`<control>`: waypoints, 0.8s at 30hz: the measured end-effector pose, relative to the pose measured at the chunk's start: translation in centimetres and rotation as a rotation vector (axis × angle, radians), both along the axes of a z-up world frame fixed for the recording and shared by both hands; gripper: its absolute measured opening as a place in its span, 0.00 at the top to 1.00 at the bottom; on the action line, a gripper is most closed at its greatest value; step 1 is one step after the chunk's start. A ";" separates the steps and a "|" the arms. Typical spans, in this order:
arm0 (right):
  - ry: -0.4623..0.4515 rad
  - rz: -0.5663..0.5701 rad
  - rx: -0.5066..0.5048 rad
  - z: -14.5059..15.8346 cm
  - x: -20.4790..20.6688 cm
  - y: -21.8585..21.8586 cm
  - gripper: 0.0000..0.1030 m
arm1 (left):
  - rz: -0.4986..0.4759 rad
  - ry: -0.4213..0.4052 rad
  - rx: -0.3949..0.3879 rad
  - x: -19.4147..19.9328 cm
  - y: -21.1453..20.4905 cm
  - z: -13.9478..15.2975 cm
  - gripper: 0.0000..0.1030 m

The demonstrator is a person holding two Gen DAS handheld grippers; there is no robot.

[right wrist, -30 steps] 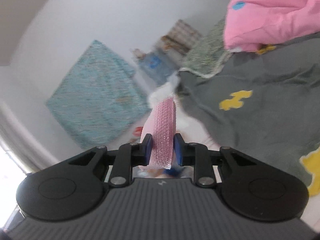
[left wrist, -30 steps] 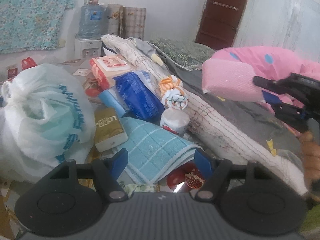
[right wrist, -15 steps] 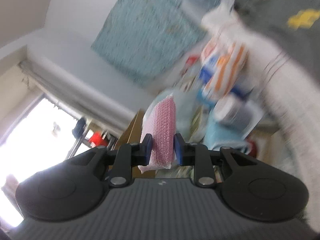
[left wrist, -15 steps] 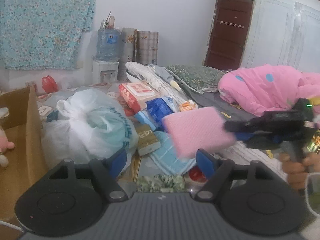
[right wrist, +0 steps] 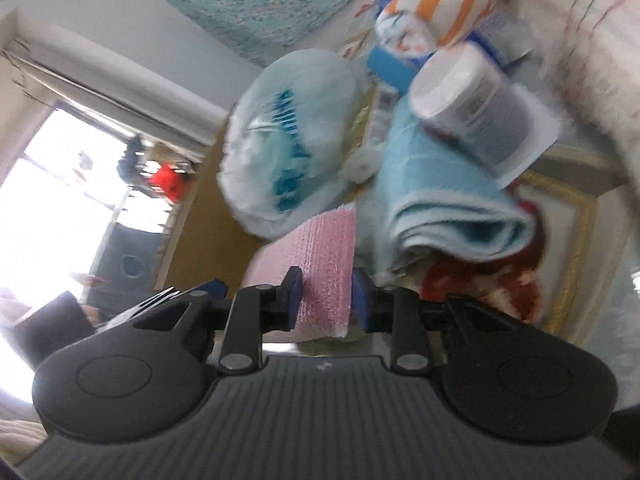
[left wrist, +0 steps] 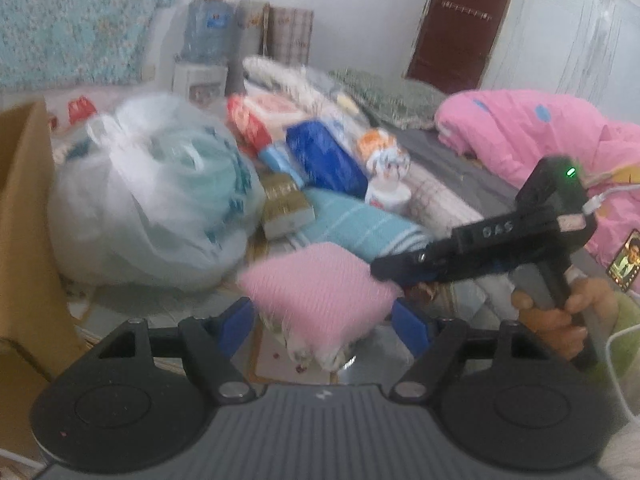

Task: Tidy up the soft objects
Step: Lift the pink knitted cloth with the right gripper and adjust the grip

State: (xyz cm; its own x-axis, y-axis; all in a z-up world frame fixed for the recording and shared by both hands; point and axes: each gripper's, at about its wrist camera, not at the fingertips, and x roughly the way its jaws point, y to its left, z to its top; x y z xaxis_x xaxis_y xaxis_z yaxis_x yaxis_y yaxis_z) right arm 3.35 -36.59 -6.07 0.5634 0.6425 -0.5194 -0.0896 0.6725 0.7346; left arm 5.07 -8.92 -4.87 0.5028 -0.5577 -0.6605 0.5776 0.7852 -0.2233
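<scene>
Holding the pink sponge (right wrist: 320, 268) in your right gripper (right wrist: 322, 300), you've just been easing the jaws apart, yet both pads look to be on its sides. In the left wrist view the sponge hangs over the gap of your left gripper (left wrist: 324, 322), whose blue fingers (left wrist: 236, 326) stand wide and touch nothing I can confirm.

Risks: if the right jaws loosen more before the left ones close, the sponge likely drops onto the clutter below. Close the left too early and you may pinch only a corner, and soft foam squirms out. The two grippers sit near each other, so a bump is possible.

Hard to read: both views are smeared by motion. Sponge underside is hidden, so can't tell whether it rests on anything. The cardboard box (left wrist: 24, 216) is cut off at the left edge; contents unseen. Behind, the white bag (left wrist: 152, 196) and blue towel (right wrist: 448, 204) blur together.
</scene>
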 end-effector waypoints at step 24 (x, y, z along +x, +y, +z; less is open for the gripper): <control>0.003 -0.149 0.380 -4.5 -4.8 -2.0 0.56 | 0.153 0.064 -0.049 5.0 0.1 2.0 0.31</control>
State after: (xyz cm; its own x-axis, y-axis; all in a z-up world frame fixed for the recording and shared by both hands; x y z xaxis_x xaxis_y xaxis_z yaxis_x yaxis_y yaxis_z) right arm -1.45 -38.59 -10.56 0.6636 0.7006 -0.2622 -0.0097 0.3585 0.9335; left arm 10.09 -8.80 -2.92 0.5423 -0.5100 -0.6677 0.4355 0.8502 -0.2958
